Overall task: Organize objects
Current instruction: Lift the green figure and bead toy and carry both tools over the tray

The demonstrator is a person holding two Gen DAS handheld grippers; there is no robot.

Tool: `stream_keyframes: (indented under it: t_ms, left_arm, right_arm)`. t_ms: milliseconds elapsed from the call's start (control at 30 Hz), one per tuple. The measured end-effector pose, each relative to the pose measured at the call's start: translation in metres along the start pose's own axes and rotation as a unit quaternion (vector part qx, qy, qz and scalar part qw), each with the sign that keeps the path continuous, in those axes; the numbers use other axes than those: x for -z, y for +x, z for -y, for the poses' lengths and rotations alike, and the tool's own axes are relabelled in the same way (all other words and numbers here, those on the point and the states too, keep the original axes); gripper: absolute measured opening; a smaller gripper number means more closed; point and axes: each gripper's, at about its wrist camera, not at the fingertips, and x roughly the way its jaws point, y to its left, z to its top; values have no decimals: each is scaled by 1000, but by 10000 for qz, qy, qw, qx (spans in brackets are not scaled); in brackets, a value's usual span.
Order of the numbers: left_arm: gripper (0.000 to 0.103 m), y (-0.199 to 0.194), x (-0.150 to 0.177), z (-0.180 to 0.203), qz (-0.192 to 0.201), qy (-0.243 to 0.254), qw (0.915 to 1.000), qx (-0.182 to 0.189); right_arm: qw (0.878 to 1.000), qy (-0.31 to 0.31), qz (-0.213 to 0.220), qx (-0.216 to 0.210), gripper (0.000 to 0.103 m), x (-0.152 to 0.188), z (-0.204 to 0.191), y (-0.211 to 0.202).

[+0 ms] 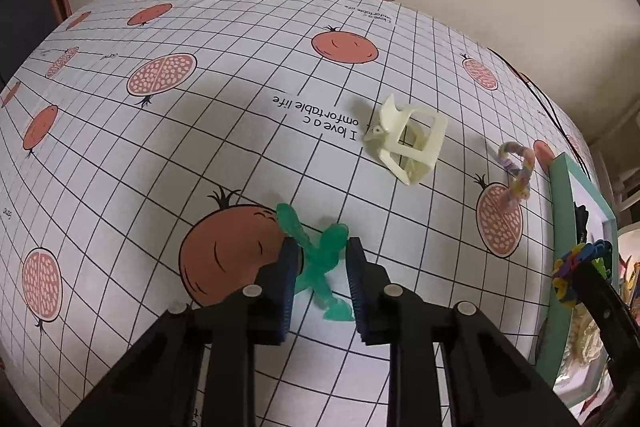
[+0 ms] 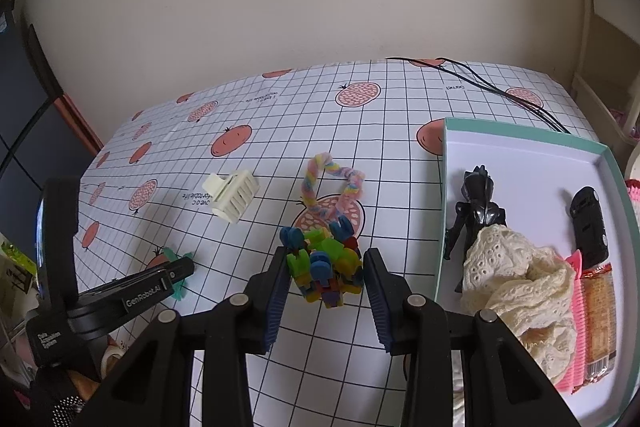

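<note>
- Between your left gripper (image 1: 320, 259) jaws: green translucent figure (image 1: 316, 259) lying flat on the counter (image 1: 160, 155). Jaws straddle its middle, the left pad at its edge, a gap showing on the right side. Cannot tell whether they are actually clamped on it.
- Figure's head end pokes out past the jaw tips, overlapping a printed orange fruit on the grid cloth.
- Between your right gripper (image 2: 324, 267) jaws: multicoloured block cluster (image 2: 324, 267). Jaws spread, pads flanking it on both sides with a small gap each side, so released, not gripping. Cluster appears to rest on the counter.
- Just right of the right gripper: teal-rimmed tray (image 2: 528, 139) with a white floor. It holds cream lace fabric (image 2: 516, 275) nearest you, a pink comb-like piece (image 2: 576, 307) and a wrapped snack (image 2: 598, 323) beside it, a black figurine (image 2: 478, 203) and a black toy car (image 2: 588, 227) further back.
- Lace overlaps the black figurine's lower part.
- Just beyond the block cluster: pastel twisted pipe-cleaner loop (image 2: 332, 183), lying on a printed pomegranate, apart from the tray.
- Further left: cream hair claw clip (image 2: 232, 195), on the counter next to the printed text, well clear of both grippers.
- Far right corner of the counter: thin black cable (image 2: 480, 83) running across the cloth towards the tray's back edge.
- Plain wall behind the counter.
</note>
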Motion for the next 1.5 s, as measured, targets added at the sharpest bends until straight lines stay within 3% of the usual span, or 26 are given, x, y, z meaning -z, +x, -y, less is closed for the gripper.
stream_keyframes:
  t_ms: [367, 600, 733, 1100, 1500]
  left_arm:
    - [20, -18, -4, 7, 377, 81, 9992, 106]
    - [20, -53, -4, 31, 913, 371, 9933, 599]
    - [21, -64, 1, 55, 1006, 655, 9897, 780]
    - [21, -68, 18, 128, 949, 1348, 9805, 1066]
    - [21, -53, 17, 183, 719, 1425, 9788, 1281]
  right_arm:
    - [9998, 22, 187, -8, 40, -2, 4, -11]
    - [9980, 117, 607, 111, 40, -10, 18, -33]
    - [9971, 233, 690, 232, 40, -12, 35, -43]
    - [9936, 532, 753, 658, 40, -12, 95, -57]
    - [9885, 791, 676, 1100, 40, -9, 158, -65]
